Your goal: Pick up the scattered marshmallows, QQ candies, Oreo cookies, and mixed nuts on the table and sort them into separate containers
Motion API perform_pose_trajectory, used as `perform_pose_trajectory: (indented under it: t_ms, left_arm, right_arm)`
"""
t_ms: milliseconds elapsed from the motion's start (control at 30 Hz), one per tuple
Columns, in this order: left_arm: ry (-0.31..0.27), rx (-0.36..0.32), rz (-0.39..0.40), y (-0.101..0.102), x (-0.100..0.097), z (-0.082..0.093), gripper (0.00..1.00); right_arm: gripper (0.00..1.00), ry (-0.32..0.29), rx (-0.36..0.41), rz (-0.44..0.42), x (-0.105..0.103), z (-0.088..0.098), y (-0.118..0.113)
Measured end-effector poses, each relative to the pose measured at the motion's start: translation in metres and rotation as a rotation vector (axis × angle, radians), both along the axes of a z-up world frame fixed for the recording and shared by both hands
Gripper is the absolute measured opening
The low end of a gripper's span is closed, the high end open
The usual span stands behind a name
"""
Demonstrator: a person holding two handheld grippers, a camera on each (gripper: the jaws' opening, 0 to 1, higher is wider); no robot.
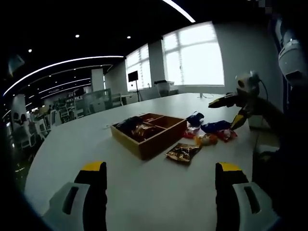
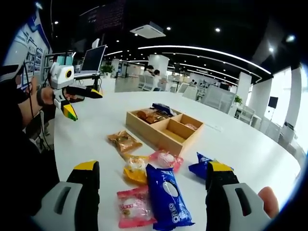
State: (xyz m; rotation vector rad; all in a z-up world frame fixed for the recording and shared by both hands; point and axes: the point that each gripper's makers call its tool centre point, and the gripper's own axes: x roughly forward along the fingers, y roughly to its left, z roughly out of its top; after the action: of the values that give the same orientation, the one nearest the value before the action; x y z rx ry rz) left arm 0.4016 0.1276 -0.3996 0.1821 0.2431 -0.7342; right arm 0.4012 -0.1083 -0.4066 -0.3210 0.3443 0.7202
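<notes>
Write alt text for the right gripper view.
The open right gripper hangs over a blue Oreo packet among scattered snack packets on a white table. Beyond them stands a wooden divided tray; the left gripper hovers at left.

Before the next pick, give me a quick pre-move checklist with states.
1. Right claw open, nothing between its jaws: ok.
2. Left claw open, holding nothing: ok.
3. Nearest target, the blue Oreo packet, lies between the right claw's jaws, unobstructed: ok.
4. Wooden divided box upright on the white table, compartments open on top: ok.
5. All snacks sorted: not ok; pink packet, yellow packet and brown packet lie loose on the table.
6. Which compartment takes Oreos: cannot tell.
</notes>
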Motion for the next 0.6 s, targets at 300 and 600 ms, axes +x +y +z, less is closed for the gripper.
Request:
perform_pose_trajectory:
  t_ms: [300, 600]
  left_arm:
    - [0.008, -0.031, 0.001, -0.003, 0.001, 0.002, 0.97]
    - [0.01, -0.001, 0.004, -0.004, 0.002, -0.002, 0.97]
  right_arm:
    - [0.82, 0.018, 0.019, 0.044, -0.003, -0.007, 0.009]
    - [0.78, 0.035, 0.006, 0.09, -0.002, -0.013, 0.021]
